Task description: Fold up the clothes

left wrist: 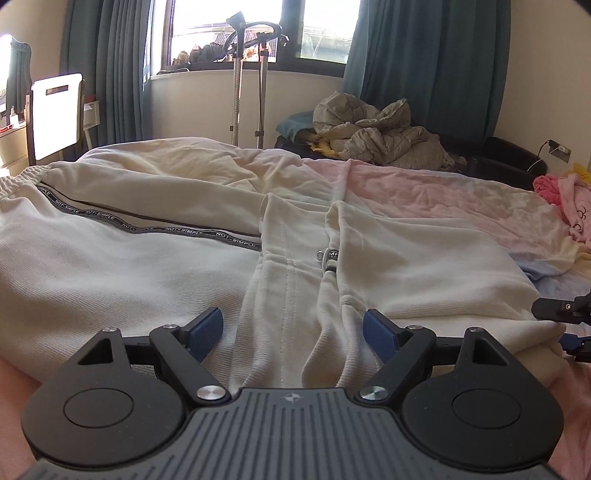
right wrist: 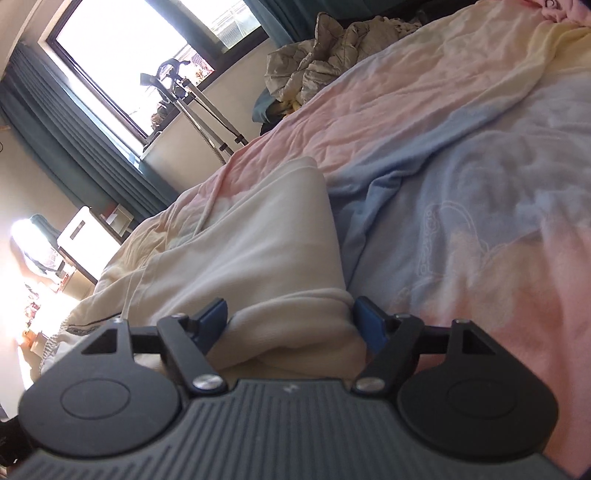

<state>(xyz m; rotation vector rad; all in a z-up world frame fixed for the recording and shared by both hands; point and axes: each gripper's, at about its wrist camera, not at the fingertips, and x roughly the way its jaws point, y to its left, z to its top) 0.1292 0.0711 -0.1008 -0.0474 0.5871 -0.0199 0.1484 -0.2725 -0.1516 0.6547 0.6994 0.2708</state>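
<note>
Cream trousers (left wrist: 184, 266) lie between both wide-spread claws

Trousers (left wrist: 147, 266) lie spread across the bed (left wrist: 443, 192), waistband toward the left edge, legs running to the right. A folded trouser portion (left wrist: 424, 266) lies on top at right, a drawstring toggle (left wrist: 330, 261) in the crease beside it. Left tool (left wrist: 295, 332) sits low over the near edge of the trousers, cloth between its wide-set fingers, pads apart from it. Right tool (right wrist: 291, 321) straddles the folded end (right wrist: 288, 332) at the bed's right side; bedsheet (right wrist: 480, 184) beyond and to its right. Behind the bed: stand (left wrist: 247, 92) before the window (left wrist: 236, 26), crumpled quilt (left wrist: 376, 133) right of it, chair (left wrist: 55, 114) far left. Small garments (left wrist: 569, 199) at the bed's far right edge.
</note>
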